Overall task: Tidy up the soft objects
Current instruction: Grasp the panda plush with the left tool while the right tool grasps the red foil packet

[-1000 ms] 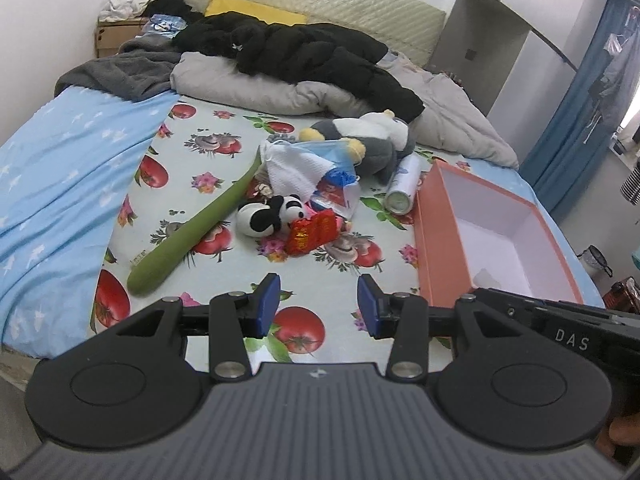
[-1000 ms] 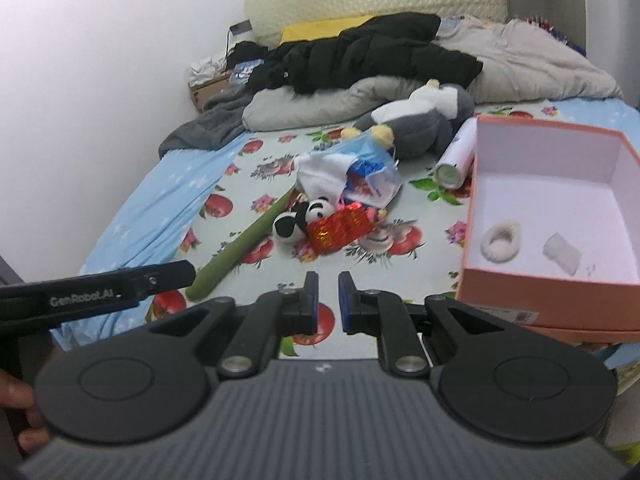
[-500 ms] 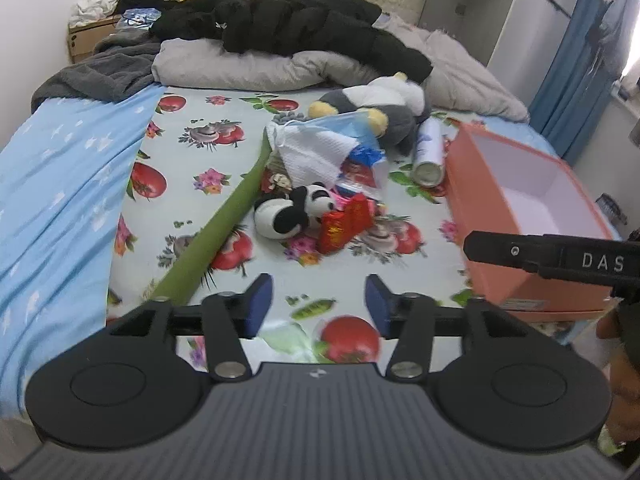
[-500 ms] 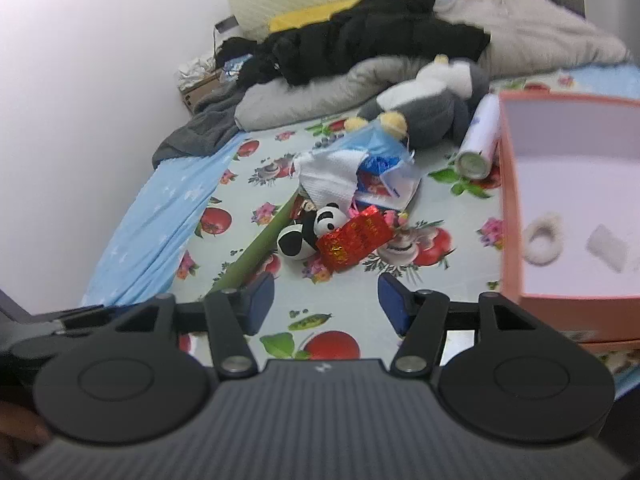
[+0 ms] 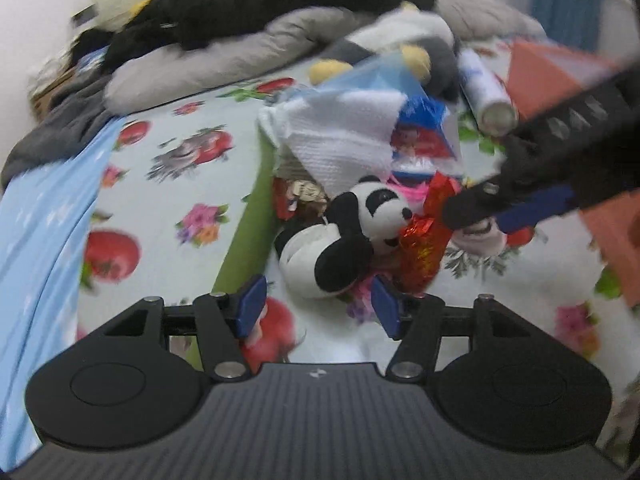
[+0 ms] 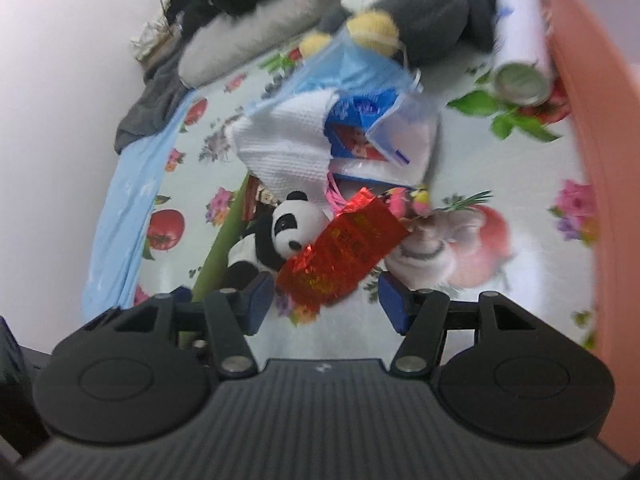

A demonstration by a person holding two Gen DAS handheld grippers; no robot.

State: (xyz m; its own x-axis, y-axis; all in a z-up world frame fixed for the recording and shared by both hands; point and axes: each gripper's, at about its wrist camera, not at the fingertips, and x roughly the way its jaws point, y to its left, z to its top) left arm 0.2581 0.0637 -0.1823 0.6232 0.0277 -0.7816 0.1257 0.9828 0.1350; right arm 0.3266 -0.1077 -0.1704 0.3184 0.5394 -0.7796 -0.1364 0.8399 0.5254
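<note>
A small panda plush [image 5: 344,236] lies on the fruit-print bedsheet [image 5: 176,184], next to a red foil packet [image 5: 424,240]. My left gripper [image 5: 318,310] is open, its blue pads either side of the panda's lower body. My right gripper [image 6: 326,306] is open around the near end of the red foil packet [image 6: 344,252]; the panda [image 6: 276,240] is just left of it. The right gripper also shows in the left wrist view [image 5: 516,200]. A white cloth [image 5: 344,140], a blue bag [image 6: 360,76] and a grey penguin plush [image 6: 424,16] lie behind.
An orange box [image 6: 592,128] stands at the right. A white spray can [image 6: 520,52] lies beside it. A long green plush [image 5: 244,232] runs along the panda's left. A grey duvet [image 5: 224,60] and black clothes [image 5: 256,4] pile at the back.
Both grippers moved forward and down to the toy pile. The left now straddles the panda, the right straddles the red packet. The right jaws opened from nearly shut a second ago.
</note>
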